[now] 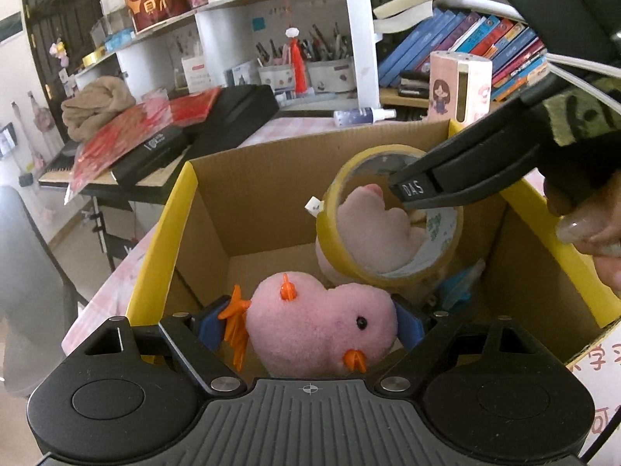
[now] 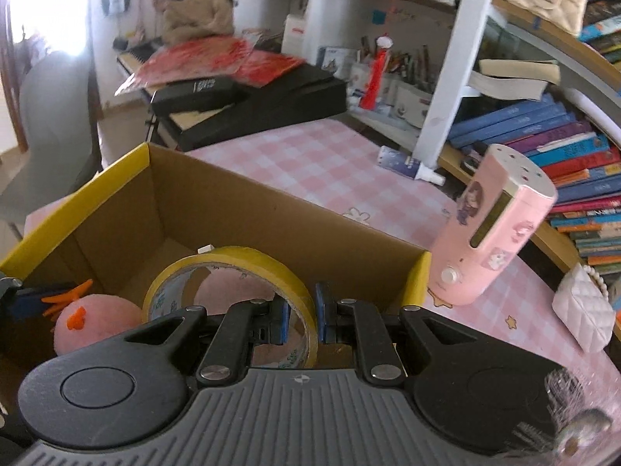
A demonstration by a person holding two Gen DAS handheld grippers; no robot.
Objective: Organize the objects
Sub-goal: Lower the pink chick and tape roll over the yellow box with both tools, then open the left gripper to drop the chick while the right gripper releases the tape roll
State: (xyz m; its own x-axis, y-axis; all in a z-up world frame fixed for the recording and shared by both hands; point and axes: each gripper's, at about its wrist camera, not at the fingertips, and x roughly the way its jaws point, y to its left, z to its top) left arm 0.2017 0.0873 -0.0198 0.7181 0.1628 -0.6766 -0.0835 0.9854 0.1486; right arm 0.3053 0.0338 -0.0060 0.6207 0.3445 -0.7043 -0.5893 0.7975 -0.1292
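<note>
My left gripper (image 1: 310, 324) is shut on a pink plush chick (image 1: 322, 330) with orange feet and beak, held over the open cardboard box (image 1: 248, 190) with yellow flaps. My right gripper (image 2: 302, 320) is shut on the wall of a yellow tape roll (image 2: 233, 262), held above the box; it also shows in the left wrist view (image 1: 423, 188) gripping the roll (image 1: 341, 240). Another pink plush toy (image 1: 372, 229) lies inside the box, seen through the roll. The chick also shows in the right wrist view (image 2: 93, 322).
The box (image 2: 271, 225) stands on a pink checked tablecloth (image 2: 322, 163). A pink cylindrical device (image 2: 493, 229) stands right of the box, a white quilted purse (image 2: 582, 306) further right. A spray bottle (image 2: 407, 163), black keyboard case (image 2: 248, 105) and bookshelves (image 2: 562, 143) lie behind.
</note>
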